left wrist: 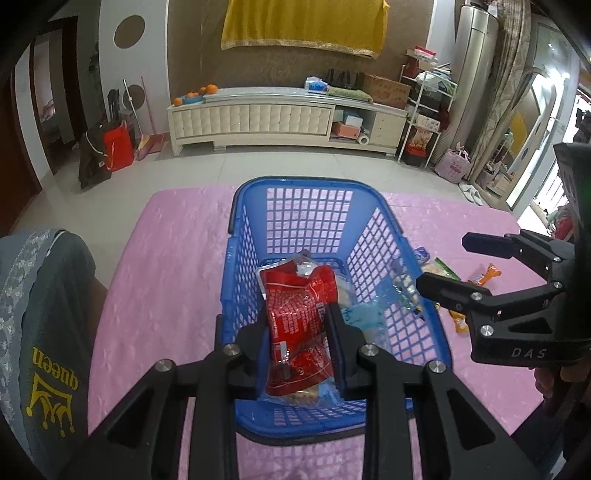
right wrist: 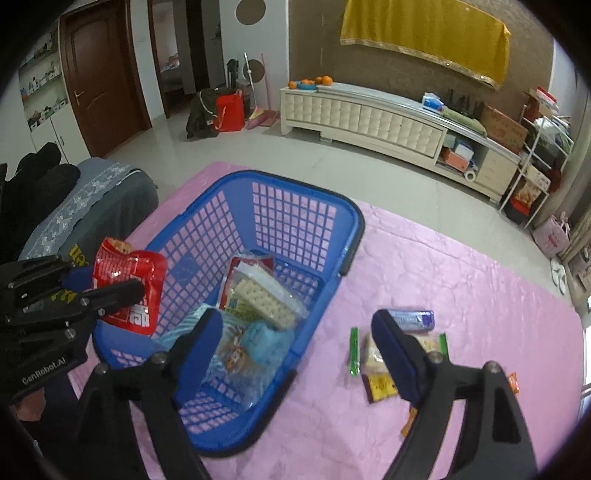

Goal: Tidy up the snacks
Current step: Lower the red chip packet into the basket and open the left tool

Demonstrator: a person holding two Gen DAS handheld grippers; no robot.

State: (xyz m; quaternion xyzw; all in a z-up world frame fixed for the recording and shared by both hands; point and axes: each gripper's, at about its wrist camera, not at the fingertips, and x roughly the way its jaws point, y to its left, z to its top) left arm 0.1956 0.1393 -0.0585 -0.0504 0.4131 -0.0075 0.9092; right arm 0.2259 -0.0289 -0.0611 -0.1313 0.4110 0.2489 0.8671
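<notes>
Basket mouth open from above; its rims hem the sides

The blue basket (right wrist: 258,236) is half full, with packets heaped on its floor and room above them; the left tongs (left wrist: 295,332) with a red packet (left wrist: 295,306) hang over its near end; right of the basket, loose snacks (right wrist: 391,350) dot the pink table (right wrist: 461,277); beyond them it lies bare.

A yellow cloth (left wrist: 304,26) hangs on the wall above a long cream cabinet (left wrist: 255,120) bearing oranges (left wrist: 201,92); a red bag (left wrist: 117,144) stands beside a dark wooden door (right wrist: 103,81).
</notes>
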